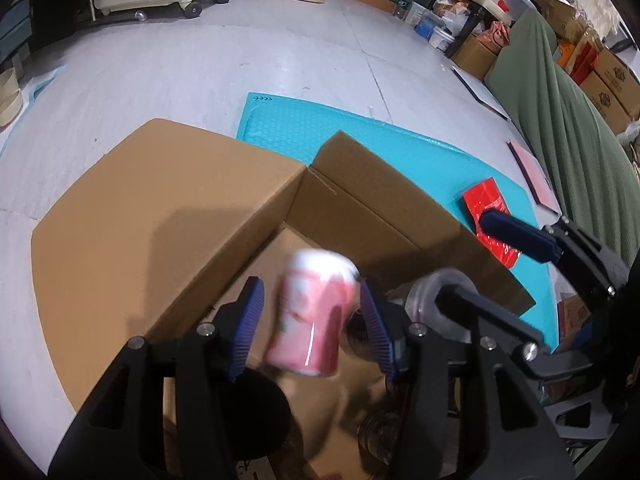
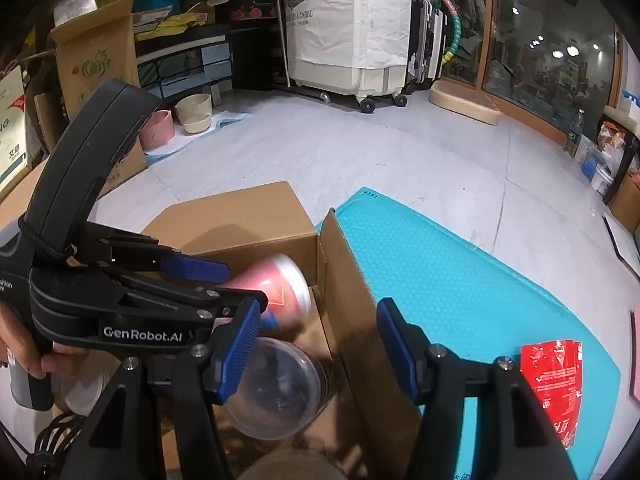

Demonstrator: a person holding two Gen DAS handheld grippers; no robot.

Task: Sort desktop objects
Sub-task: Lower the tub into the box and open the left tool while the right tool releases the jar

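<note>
A pink drink can (image 1: 314, 314) is blurred in mid-air between the spread fingers of my left gripper (image 1: 314, 328), over the open cardboard box (image 1: 240, 208). The pads do not touch it. The can also shows in the right wrist view (image 2: 276, 288), above a clear plastic cup (image 2: 276, 388) lying inside the box (image 2: 344, 280). My right gripper (image 2: 316, 348) is open and empty, straddling the box's right wall. A red snack packet (image 2: 554, 384) lies on the teal mat (image 2: 440, 280) to the right; it also shows in the left wrist view (image 1: 490, 216).
The box's flaps (image 1: 140, 220) stand open to the left and back. A green cloth-covered object (image 1: 560, 128) and cardboard cartons (image 1: 612, 88) line the right side. Bowls (image 2: 196, 112) and a wheeled white appliance (image 2: 348, 32) stand at the far edge of the grey floor.
</note>
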